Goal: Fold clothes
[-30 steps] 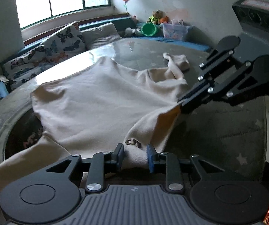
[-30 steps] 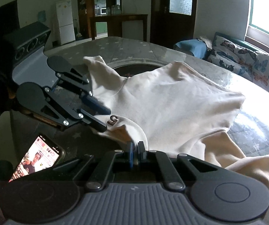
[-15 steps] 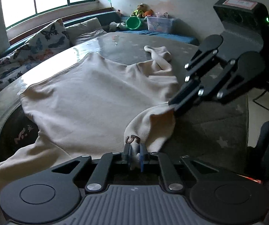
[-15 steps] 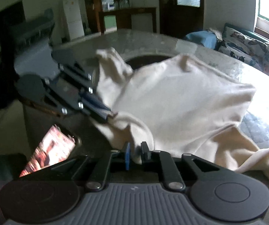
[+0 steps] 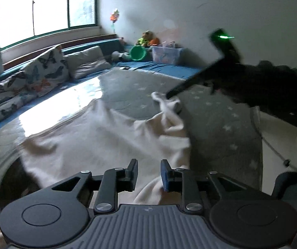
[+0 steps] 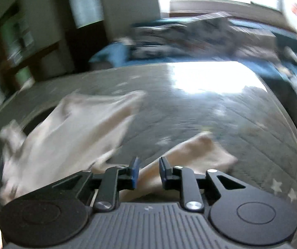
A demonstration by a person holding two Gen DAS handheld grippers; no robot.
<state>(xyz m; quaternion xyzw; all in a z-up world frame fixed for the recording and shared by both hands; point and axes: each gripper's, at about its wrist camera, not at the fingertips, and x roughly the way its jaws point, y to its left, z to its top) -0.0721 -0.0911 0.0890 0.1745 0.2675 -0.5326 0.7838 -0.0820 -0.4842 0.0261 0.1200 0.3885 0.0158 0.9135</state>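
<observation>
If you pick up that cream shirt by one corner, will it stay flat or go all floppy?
Probably floppy: the shirt already lies in soft wrinkles and bunches on the table. It looks light, so one corner should lift while the rest drags. It likely slides easily, since the table looks glossy.

hand-held grippers (image 5: 148, 174) opening, garment (image 5: 98, 143) released

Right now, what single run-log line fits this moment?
task: fold clothes | left gripper: jaws opening, clear of cream fabric garment | right gripper: jaws opening, over sleeve | garment: on grey star-patterned table
</observation>
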